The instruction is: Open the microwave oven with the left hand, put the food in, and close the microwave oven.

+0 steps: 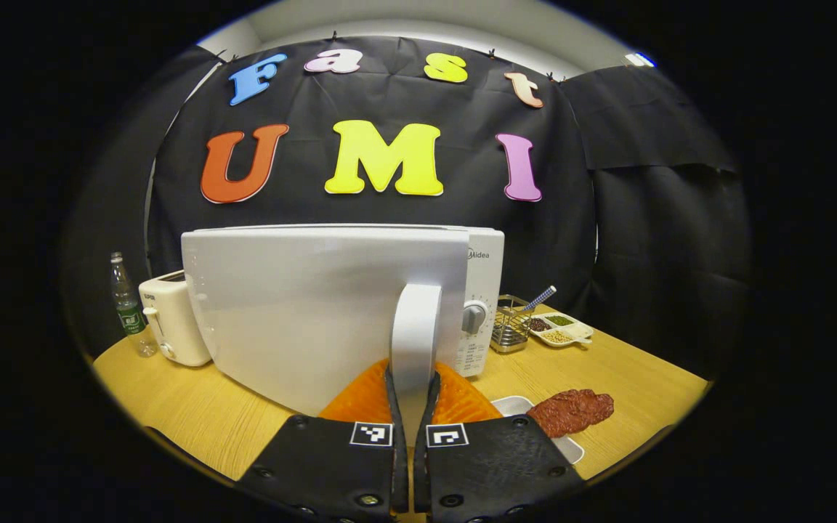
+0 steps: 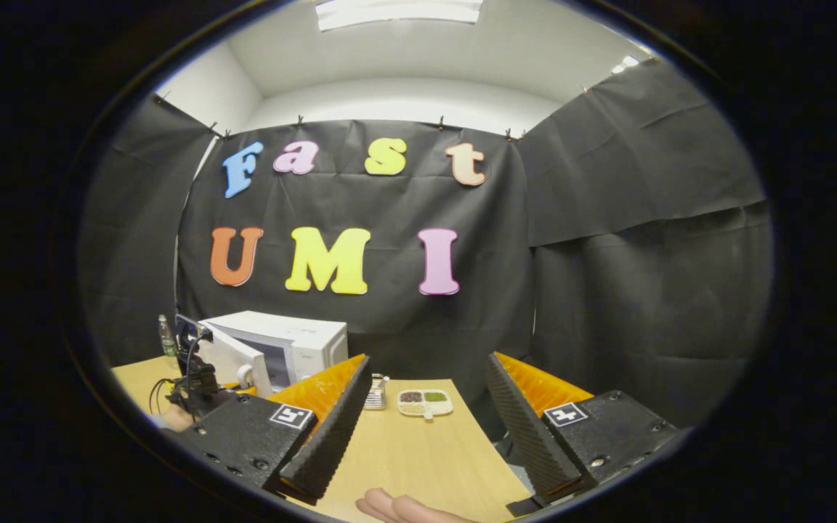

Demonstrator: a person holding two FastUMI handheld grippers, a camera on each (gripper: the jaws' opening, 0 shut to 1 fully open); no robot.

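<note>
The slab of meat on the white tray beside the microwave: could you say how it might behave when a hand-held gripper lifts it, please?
The slab of meat looks thin and flat, so it would probably droop when lifted by one edge. It overhangs the white tray, so a push might slide it off. Its rough surface may grip reasonably, though that is uncertain.

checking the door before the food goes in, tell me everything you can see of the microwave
The microwave is a white box of glossy plastic or painted metal, standing on the wooden table beside a toaster. Its door is swung partly open; the right gripper view shows the gap. The left hand-held gripper is shut on the door's upright white handle. A control panel with a round dial sits on its right side.
</note>
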